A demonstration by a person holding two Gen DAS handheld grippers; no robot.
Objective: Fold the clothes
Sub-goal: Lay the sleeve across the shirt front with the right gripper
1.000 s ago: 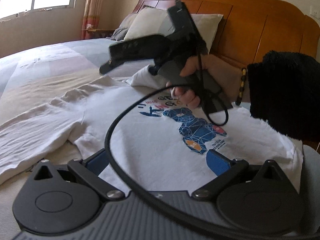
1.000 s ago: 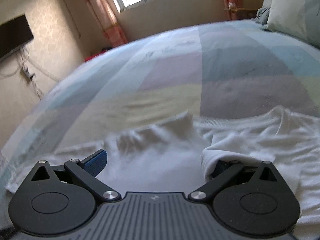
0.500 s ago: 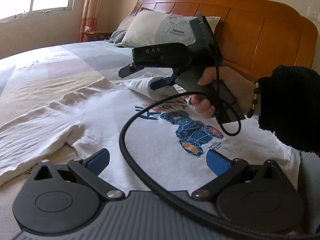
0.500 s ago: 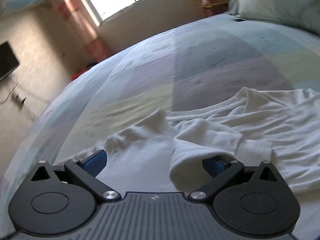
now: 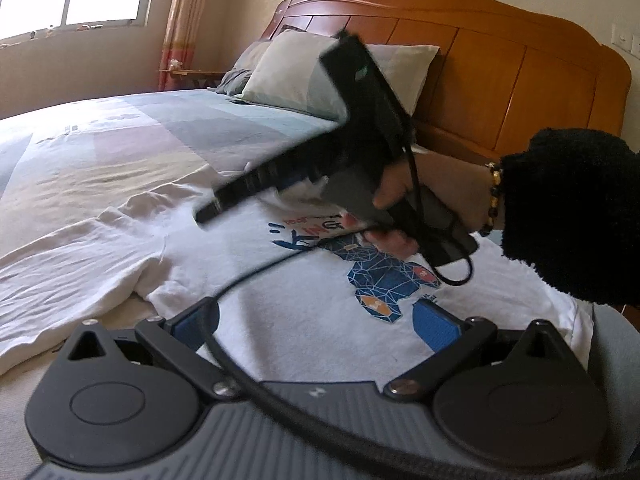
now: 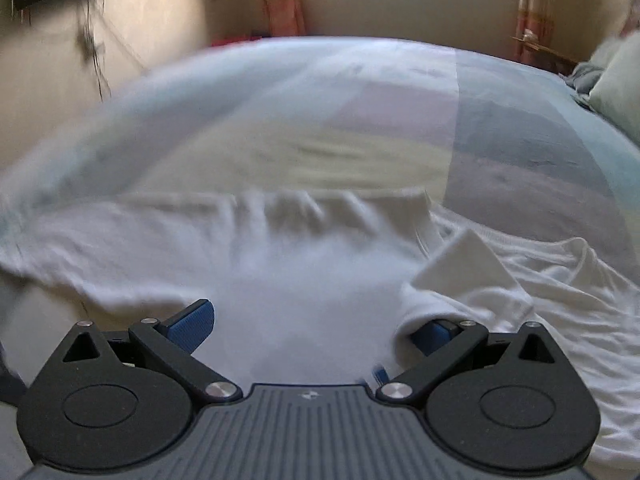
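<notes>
White shirt spread on the bed, pillow upper middle. My right hand tilts the right gripper, fingers wide with a sleeve draped over one; left gripper spread too.

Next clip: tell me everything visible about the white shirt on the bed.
The white shirt is a long-sleeved top of soft, creased fabric, lying front-up on the pastel patchwork bedspread. Its chest print shows a blue faceted figure under partly hidden lettering. One sleeve stretches out flat; the other sleeve's ribbed cuff is draped over one finger of the open right tongs. The left tongs hover open above it.
</notes>
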